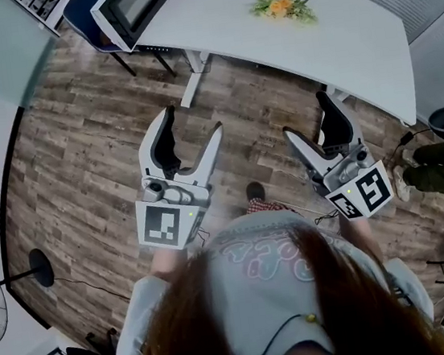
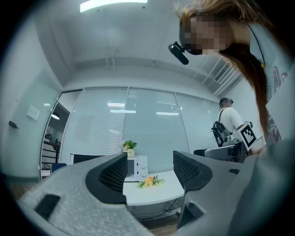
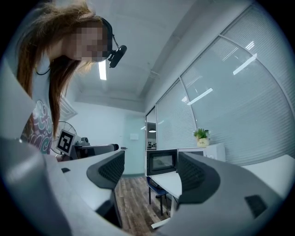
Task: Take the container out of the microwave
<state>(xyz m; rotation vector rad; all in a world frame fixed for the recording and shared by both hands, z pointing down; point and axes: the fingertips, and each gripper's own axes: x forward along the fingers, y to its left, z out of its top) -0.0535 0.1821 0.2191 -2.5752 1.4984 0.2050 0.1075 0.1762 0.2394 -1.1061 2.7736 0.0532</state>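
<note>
White microwave (image 1: 130, 6) with a dark glass door and black trim, on a plain white surface (image 1: 351, 50). The flowers (image 1: 285, 6) are orange and yellow, with green leaves. The floor (image 1: 83, 166) is grey-brown wood-grain planking. The left gripper (image 1: 192, 120) and right gripper (image 1: 304, 113) are pale grey, their fingers (image 1: 162, 140) lined in black. Each bears a marker cube (image 1: 163, 223) patterned in black and white squares. The person's top (image 1: 256, 249) is light blue with pink lettering, and the hair (image 1: 185, 332) is reddish brown.

The microwave (image 1: 130, 6) is seen from high above and far off in the head view. It is faced from low down, far away, in both gripper views, and is shared by all three.
</note>
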